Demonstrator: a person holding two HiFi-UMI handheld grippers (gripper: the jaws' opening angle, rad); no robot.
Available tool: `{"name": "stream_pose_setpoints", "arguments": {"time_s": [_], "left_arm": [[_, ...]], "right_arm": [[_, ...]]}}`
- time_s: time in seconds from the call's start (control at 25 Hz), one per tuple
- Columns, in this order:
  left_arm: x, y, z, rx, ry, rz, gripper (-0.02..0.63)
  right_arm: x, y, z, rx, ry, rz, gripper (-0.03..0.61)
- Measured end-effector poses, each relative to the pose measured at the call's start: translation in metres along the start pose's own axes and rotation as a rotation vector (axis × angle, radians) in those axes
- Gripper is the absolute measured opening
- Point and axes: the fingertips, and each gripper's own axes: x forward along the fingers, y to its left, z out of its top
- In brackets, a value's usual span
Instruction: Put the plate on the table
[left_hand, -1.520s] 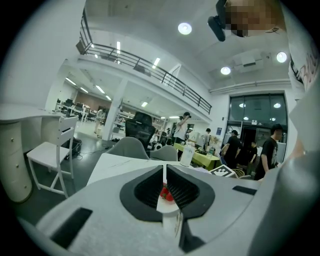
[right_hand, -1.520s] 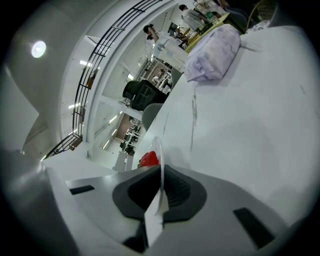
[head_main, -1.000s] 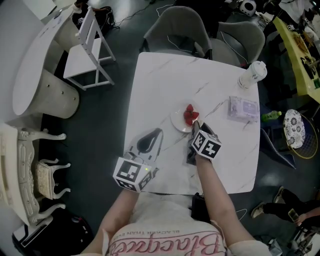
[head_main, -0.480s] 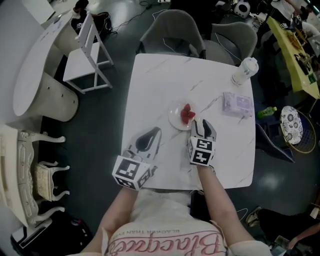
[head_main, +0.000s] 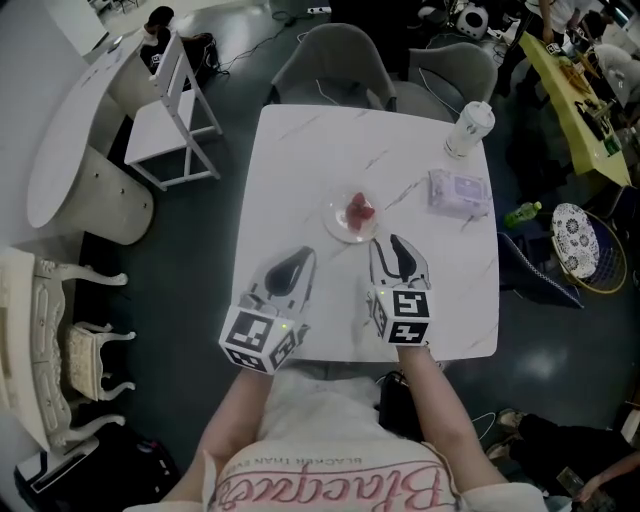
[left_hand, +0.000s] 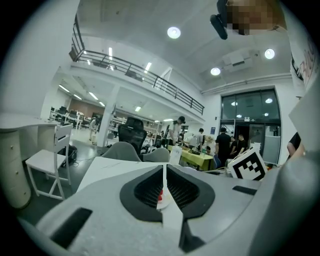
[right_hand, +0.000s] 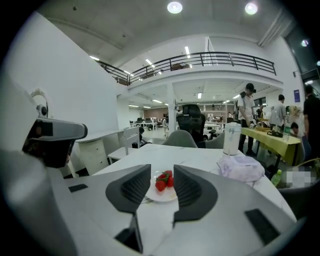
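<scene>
A small white plate (head_main: 346, 224) with red strawberries (head_main: 359, 208) rests on the white marble table (head_main: 300, 160), near its middle. My right gripper (head_main: 397, 247) sits just short of the plate on the near side. Its jaws are spread open and nothing is between the pads. In the right gripper view the plate (right_hand: 161, 194) and the strawberries (right_hand: 164, 181) show beyond the open right gripper (right_hand: 162, 170), clear of it. My left gripper (head_main: 303, 257) lies to the plate's near left with jaws shut and empty; in the left gripper view the left gripper (left_hand: 164, 172) shows its jaws meeting in a thin line.
A white lidded cup (head_main: 468, 128) and a purple wrapped packet (head_main: 458, 192) stand at the table's far right. Two grey chairs (head_main: 335, 65) (head_main: 455, 70) are behind the table, a white chair (head_main: 175, 100) to its left. The near edge runs by the person's body.
The right gripper has let go of the plate, opened its jaws and drawn back toward the person. The plate stays on the table. The left gripper has hardly moved.
</scene>
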Motion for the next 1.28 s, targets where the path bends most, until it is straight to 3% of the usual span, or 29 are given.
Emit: {"name": "stream_pose_setpoints", "arguments": {"time_s": [0.12,0.36,0.6,0.8,1.0,1.28], "left_arm": [[-0.007,-0.011,0.003,0.008,-0.018,0.005,0.020],[-0.017,-0.038,0.017,0.043,-0.065,-0.024,0.020],[-0.019,-0.070,0.047,0.178,-0.108,-0.103,0.005],[-0.020,-0.084,0.081,0.257,-0.176,-0.130,0.005],[-0.022,-0.090,0.101,0.261,-0.195,-0.152,0.005],[-0.026,-0.086,0.101,0.256,-0.193,-0.168,0.005]], "right_arm": [[-0.026,0.009,0.015,-0.022,-0.044,0.045,0.123],[-0.077,0.024,0.044,-0.077,-0.126,0.102,0.050],[-0.118,0.040,0.082,-0.146,-0.187,0.145,0.011],[-0.134,0.055,0.111,-0.125,-0.228,0.164,0.008],[-0.140,0.064,0.130,-0.135,-0.262,0.158,0.008],[-0.139,0.068,0.136,-0.119,-0.274,0.136,0.008]]}}
